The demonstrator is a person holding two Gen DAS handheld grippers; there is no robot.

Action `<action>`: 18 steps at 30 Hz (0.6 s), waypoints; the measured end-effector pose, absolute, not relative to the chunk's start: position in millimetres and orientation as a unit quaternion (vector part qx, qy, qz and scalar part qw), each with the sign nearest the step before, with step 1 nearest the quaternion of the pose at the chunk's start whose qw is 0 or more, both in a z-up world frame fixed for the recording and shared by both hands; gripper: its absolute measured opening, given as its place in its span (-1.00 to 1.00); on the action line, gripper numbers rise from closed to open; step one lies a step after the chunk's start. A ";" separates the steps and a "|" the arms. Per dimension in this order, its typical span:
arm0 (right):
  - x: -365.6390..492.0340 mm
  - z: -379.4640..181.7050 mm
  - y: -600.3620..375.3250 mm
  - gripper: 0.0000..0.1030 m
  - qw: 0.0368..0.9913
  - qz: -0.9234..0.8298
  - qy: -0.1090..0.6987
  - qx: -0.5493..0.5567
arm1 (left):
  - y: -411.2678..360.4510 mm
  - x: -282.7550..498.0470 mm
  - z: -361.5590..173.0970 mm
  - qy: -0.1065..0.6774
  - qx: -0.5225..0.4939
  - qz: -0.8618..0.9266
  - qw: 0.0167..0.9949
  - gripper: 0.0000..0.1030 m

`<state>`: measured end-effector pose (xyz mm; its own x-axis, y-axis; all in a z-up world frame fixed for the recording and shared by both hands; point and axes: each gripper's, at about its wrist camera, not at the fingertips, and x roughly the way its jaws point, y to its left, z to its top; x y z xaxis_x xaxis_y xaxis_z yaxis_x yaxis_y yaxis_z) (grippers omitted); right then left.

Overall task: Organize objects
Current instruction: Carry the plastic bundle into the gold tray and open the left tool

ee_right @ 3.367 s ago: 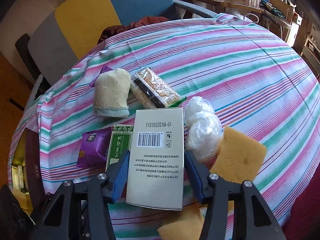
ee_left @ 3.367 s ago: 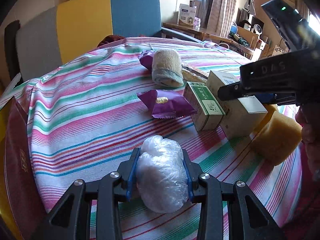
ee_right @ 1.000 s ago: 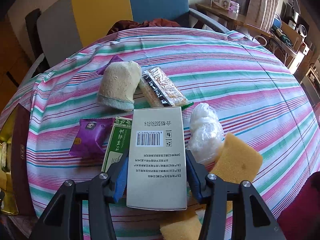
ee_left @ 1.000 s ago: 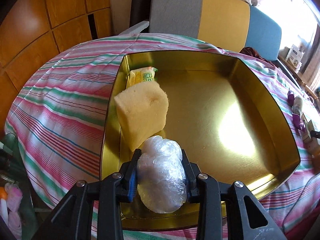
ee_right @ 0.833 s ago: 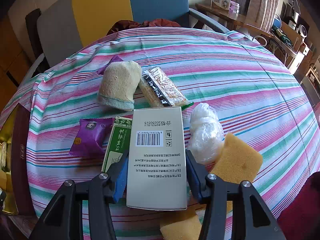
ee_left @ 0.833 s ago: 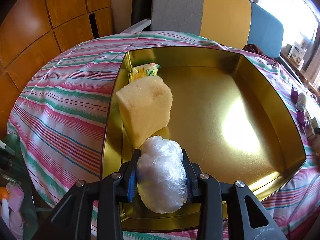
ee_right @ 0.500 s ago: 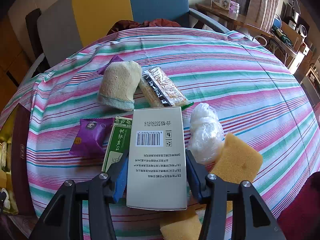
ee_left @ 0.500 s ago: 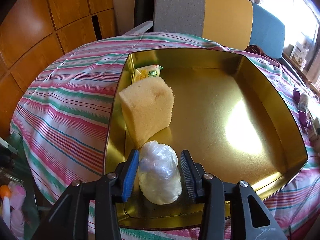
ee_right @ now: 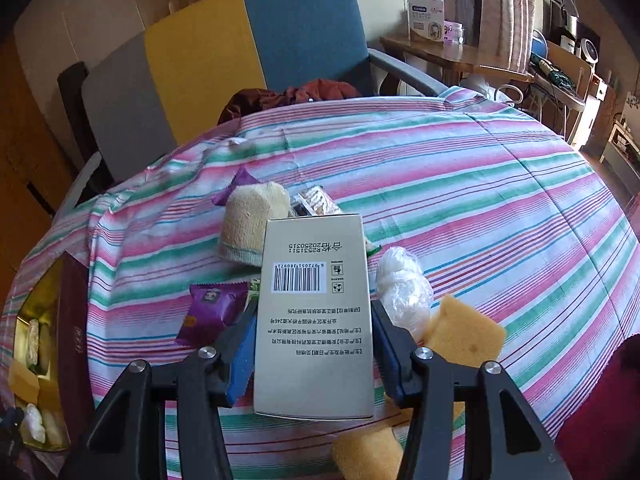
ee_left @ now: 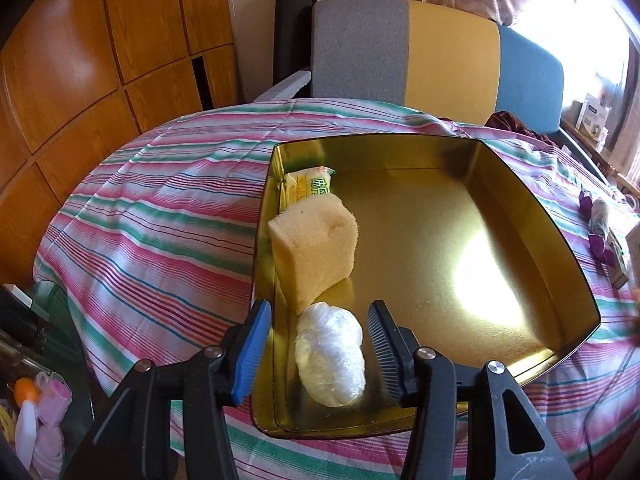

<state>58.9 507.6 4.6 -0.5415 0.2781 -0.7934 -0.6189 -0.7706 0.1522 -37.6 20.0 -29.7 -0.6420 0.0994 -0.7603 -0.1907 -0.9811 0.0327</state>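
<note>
In the left wrist view a clear plastic-wrapped bundle (ee_left: 330,354) lies in the near left corner of the gold tin (ee_left: 536,240). It rests against a yellow sponge (ee_left: 314,252), with a yellow packet (ee_left: 310,188) behind that. My left gripper (ee_left: 318,332) straddles the bundle; its jaws are opening and the pads stand clear of it. In the right wrist view my right gripper (ee_right: 314,316) is shut on a pale cardboard box (ee_right: 316,260) with a barcode, held above the striped cloth.
Under and around the box lie a knitted roll (ee_right: 248,228), a purple packet (ee_right: 212,308), a green carton (ee_right: 253,288), a snack bar (ee_right: 316,202), another plastic bundle (ee_right: 404,292) and two sponges (ee_right: 464,332). A tricolour chair (ee_right: 240,52) stands behind the table.
My left gripper's jaws have parted and let go of the plastic bundle, which now rests in the tin. My right gripper has lifted and tilted up with the box.
</note>
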 end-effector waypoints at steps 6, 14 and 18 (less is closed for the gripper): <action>55.9 40.2 480.3 0.01 0.231 0.876 0.207 -0.370 | 10.1 -35.7 -28.8 0.039 -0.412 0.907 0.076 0.08; 20.1 77.4 388.7 0.01 0.108 0.910 0.173 -0.361 | 1.8 -31.7 -29.0 0.023 -0.411 0.908 0.077 0.15; -5.5 79.8 328.3 0.01 0.023 0.911 0.159 -0.381 | -7.5 -30.1 -26.7 0.007 -0.408 0.910 0.073 0.15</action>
<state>-5.5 328.3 79.8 -0.7089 -0.0803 -0.7008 -0.1623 -0.9483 0.2729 -30.1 -7.5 -26.7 -0.6564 0.1274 -0.7436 -0.1393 -0.9892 -0.0465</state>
